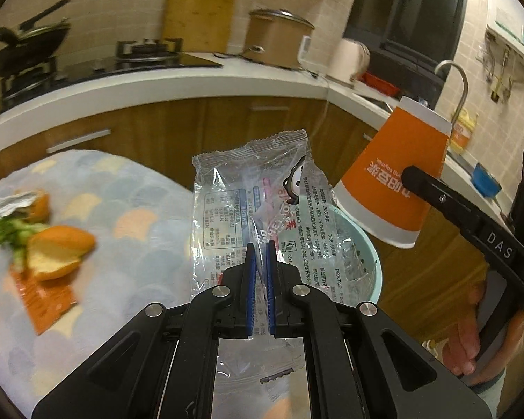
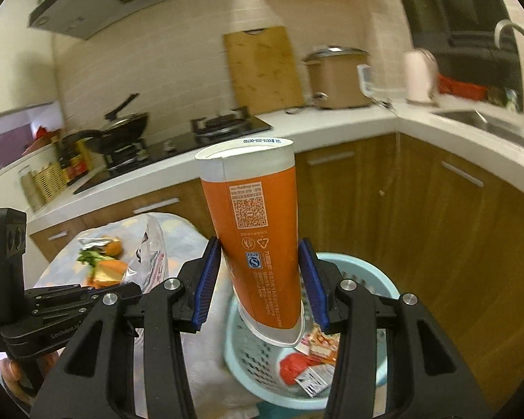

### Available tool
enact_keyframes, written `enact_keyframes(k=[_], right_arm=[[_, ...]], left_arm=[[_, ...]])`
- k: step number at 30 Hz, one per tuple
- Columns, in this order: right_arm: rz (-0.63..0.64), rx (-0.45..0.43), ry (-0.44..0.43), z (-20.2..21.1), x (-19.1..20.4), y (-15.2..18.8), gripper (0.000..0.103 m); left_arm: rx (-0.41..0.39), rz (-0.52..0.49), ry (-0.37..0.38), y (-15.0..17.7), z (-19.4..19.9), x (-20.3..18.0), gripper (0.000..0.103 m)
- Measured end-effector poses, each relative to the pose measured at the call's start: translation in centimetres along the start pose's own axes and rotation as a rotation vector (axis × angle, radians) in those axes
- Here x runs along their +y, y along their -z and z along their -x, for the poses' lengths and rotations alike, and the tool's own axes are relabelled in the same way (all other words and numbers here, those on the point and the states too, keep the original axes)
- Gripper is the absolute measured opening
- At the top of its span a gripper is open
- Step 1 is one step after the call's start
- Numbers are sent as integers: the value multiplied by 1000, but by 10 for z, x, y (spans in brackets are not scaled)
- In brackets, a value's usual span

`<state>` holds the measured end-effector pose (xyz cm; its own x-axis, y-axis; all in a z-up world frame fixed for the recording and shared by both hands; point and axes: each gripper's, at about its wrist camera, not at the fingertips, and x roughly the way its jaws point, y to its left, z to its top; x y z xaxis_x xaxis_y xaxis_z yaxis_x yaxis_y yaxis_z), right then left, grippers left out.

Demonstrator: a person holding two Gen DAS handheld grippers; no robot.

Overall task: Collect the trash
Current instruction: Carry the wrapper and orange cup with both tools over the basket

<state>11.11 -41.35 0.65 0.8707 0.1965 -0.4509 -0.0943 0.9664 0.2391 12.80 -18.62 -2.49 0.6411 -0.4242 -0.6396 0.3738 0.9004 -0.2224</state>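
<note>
Basket [image 2: 380,279] sits directly below the right tongs [image 2: 260,277], which grip the paper cup [image 2: 258,237] upside down; left tongs [image 1: 261,279], clamping a clear wrapper [image 1: 258,206], hover beside its rim.

A wok [image 2: 122,127] sits on the stove [image 2: 223,124], beside a rice cooker [image 2: 335,76] on the counter [image 2: 332,118].

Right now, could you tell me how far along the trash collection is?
Partly done. Some wrappers already lie in the light blue basket. In hand: the left gripper is shut on a clear plastic wrapper, and the right gripper is shut on an orange paper cup, both near the basket. Left on the table: orange peels, green scraps, a foil piece and an orange packet.
</note>
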Motion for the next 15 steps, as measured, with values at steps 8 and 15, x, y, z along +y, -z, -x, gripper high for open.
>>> enact_keyframes(k=[8, 15], right_arm=[[-83, 80, 63, -19, -36, 23, 43], [-118, 141, 82, -37, -45, 34, 47]], left_arm=[[92, -25, 12, -1, -56, -15, 4], [142, -45, 7, 2, -82, -19, 19]])
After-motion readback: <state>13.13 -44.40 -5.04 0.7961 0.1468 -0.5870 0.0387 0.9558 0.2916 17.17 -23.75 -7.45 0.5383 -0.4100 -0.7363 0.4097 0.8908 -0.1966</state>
